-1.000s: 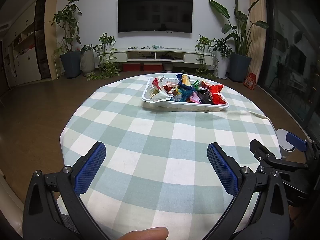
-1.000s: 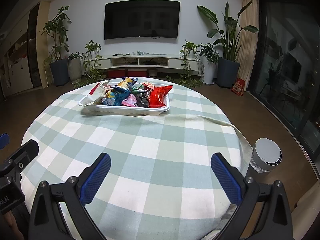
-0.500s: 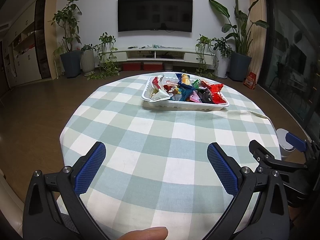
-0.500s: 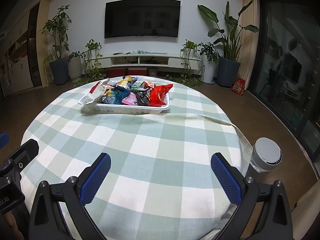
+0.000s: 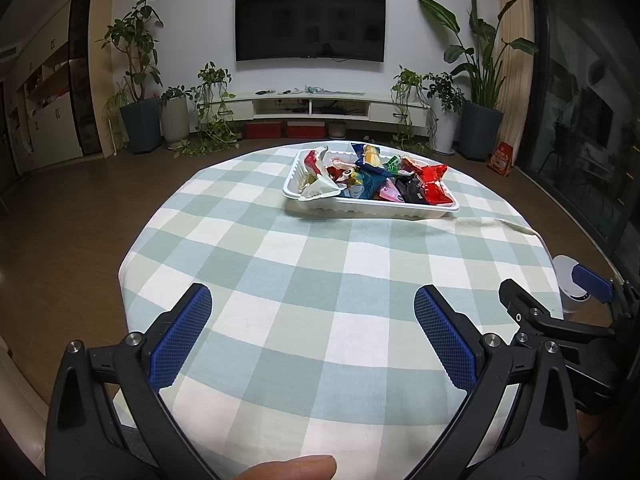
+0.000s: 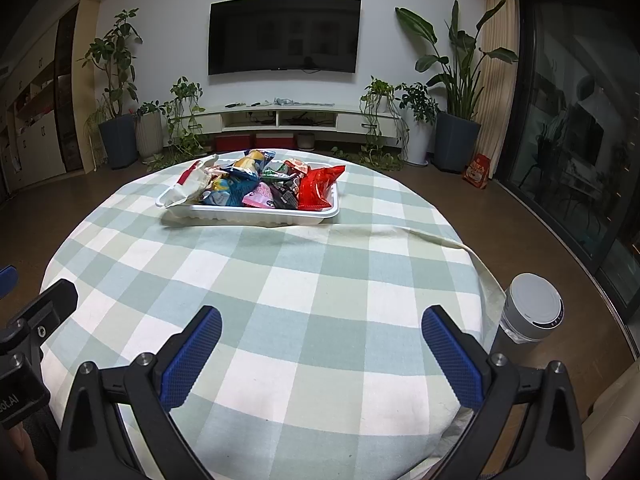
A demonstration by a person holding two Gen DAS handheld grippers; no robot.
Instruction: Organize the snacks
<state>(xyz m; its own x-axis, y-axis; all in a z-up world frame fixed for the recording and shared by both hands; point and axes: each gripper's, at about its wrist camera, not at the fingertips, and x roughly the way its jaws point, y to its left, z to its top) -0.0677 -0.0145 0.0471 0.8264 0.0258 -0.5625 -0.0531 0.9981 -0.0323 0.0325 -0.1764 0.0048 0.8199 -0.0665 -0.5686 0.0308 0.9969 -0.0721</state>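
Snacks (image 6: 260, 188) fill the white tray (image 6: 256, 213), print unreadable; left gripper (image 5: 312, 308) and right gripper (image 6: 320, 328) gape empty.

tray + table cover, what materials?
Tray: looks like thin white moulded plastic or foam, matte, with a ribbed wall and rolled rim. Table cover: woven fabric by the look, matte green-and-white check, creased and draping over the table edge with a raised fold at right.
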